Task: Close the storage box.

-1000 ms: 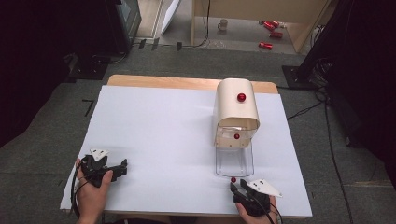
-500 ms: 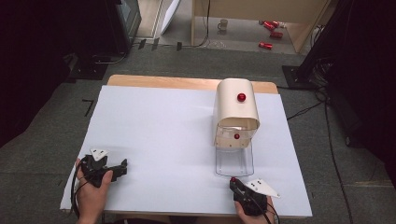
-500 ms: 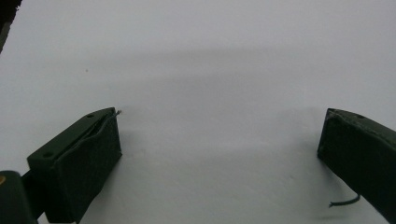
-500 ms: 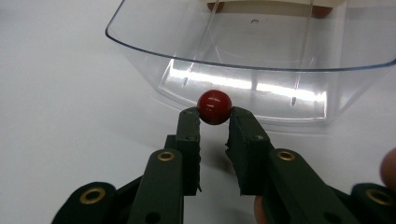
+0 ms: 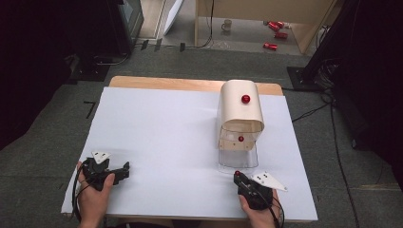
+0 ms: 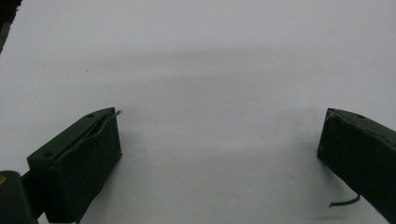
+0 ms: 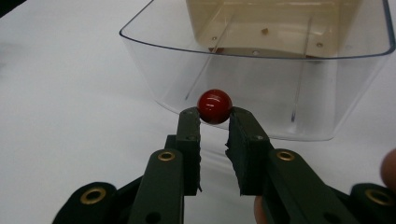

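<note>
A cream wooden box with a curved lid (image 5: 240,109) stands right of the table's middle, with a red knob (image 5: 245,99) on top and a second red knob (image 5: 241,138) lower on its front. A clear plastic drawer (image 5: 237,159) (image 7: 261,88) is pulled out toward me. My right gripper (image 5: 237,175) (image 7: 215,116) is shut on the drawer's red knob (image 7: 215,106), pinched at the jaw tips. My left gripper (image 5: 124,167) (image 6: 219,135) rests open on the white sheet at the near left, with nothing between its jaws.
A white sheet (image 5: 166,137) covers the wooden table (image 5: 161,82). On the floor behind stand a cream mug (image 5: 227,23), red cans (image 5: 275,28) and dark cabinets. Cables (image 5: 328,104) trail on the floor at the right.
My right gripper has drawn slightly nearer to me with the drawer's knob in it. The left gripper has stayed still.
</note>
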### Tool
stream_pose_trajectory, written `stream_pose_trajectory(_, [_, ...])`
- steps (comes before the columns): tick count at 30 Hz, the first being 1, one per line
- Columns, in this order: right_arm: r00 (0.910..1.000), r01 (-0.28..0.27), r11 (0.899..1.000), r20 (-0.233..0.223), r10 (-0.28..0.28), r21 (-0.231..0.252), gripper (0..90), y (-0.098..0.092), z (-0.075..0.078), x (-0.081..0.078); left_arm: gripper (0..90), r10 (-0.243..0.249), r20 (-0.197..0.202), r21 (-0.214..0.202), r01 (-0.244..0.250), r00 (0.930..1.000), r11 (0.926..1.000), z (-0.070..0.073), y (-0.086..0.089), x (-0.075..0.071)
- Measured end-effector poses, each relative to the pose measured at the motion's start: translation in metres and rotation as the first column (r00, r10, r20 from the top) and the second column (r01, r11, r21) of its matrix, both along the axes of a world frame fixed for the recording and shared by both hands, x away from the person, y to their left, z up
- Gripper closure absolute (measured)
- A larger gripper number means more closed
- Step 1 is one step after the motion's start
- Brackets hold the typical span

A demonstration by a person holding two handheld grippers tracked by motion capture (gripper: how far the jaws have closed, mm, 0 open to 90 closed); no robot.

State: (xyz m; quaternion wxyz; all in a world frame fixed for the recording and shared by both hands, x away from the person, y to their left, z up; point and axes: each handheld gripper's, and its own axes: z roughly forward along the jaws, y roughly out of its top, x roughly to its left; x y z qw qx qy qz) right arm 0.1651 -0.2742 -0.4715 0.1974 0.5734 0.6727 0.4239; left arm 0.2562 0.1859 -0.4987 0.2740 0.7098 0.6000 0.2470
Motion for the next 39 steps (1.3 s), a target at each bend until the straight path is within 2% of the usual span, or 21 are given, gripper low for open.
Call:
stream_pose_trajectory(7, [1.0,0.002,1.0,-0.002,-0.002,0.0,75.7,0.0,0.004,0.018,0.0,0.0,0.0,0.0,0.0,1.0,1.0,0.0,0.0,0.0])
stream_pose_trajectory(19, [0.9995,0.022,1.0,-0.022,-0.022,0.007,75.8,-0.006,-0.002,0.05,0.0,-0.001,-0.001,0.002,0.001,1.0,1.0,0.0,0.0,0.0])
stream_pose_trajectory(39, [0.9993,0.039,0.999,0.002,-0.039,-0.01,76.0,-0.004,-0.005,0.073,0.0,-0.002,-0.002,0.002,0.002,1.0,1.0,0.0,0.0,0.0])
